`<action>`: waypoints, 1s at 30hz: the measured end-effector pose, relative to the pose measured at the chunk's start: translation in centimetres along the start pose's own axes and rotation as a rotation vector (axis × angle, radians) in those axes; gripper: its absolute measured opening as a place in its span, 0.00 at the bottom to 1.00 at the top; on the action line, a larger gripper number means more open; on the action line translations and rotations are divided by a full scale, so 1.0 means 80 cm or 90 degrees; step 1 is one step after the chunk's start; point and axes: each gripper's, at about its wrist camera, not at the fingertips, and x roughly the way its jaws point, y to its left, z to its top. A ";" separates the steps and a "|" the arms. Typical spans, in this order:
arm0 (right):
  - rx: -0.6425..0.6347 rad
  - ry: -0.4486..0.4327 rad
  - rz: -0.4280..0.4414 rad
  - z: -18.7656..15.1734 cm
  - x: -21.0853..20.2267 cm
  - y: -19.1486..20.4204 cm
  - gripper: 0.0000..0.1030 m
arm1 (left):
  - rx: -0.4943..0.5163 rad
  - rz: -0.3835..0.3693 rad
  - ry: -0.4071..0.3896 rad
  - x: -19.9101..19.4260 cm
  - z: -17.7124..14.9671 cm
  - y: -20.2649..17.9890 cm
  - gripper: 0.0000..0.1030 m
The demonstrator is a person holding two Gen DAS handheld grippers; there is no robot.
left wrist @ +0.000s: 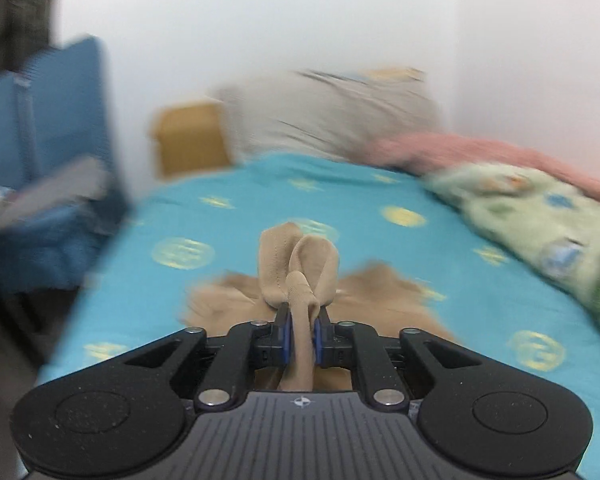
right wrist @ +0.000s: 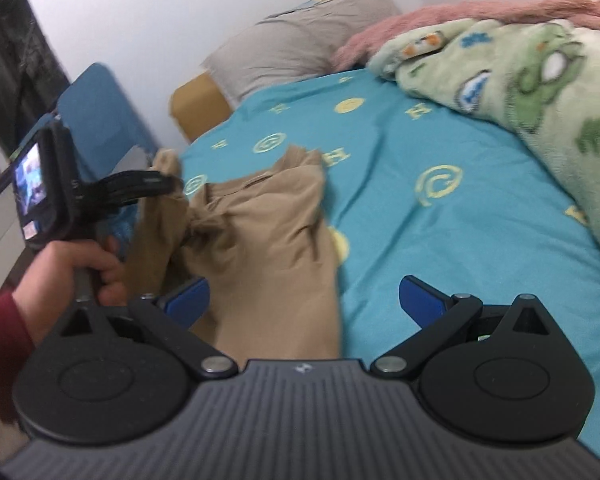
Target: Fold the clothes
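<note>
Tan garment (right wrist: 260,232) lies rumpled on the blue bedsheet (right wrist: 440,240); left gripper (left wrist: 300,322) clamps a bunched fold of it, lifted; right gripper (right wrist: 304,300) gapes wide, holding nothing.

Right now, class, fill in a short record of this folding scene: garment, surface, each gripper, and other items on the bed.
garment: tan garment, crumpled, one end lifted
surface: turquoise bedsheet with yellow motifs
left gripper: shut on a bunched fold of the tan garment
right gripper: open, jaws wide, above the garment's near end, holding nothing
other items: grey pillow, green patterned blanket, pink blanket
</note>
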 end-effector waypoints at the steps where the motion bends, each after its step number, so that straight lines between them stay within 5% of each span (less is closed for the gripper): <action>1: 0.004 0.004 -0.001 -0.001 0.002 -0.004 1.00 | 0.001 -0.025 0.021 0.008 -0.006 -0.016 0.23; 3: 0.015 0.002 0.000 -0.001 0.000 -0.011 1.00 | -0.012 -0.031 0.051 0.016 -0.013 -0.036 0.51; 6: 0.015 -0.023 0.010 0.001 -0.009 -0.015 1.00 | -0.018 -0.036 0.031 -0.009 -0.029 -0.040 0.63; 16: -0.074 -0.073 0.066 -0.008 -0.039 0.020 1.00 | -0.071 0.006 -0.061 -0.271 -0.124 0.034 0.71; 20: -0.137 -0.072 0.067 -0.020 -0.051 0.042 1.00 | -0.105 0.042 -0.051 -0.352 -0.175 0.068 0.71; 30: -0.191 0.100 0.235 -0.111 -0.090 0.133 0.97 | -0.225 0.028 -0.081 -0.475 -0.223 0.156 0.77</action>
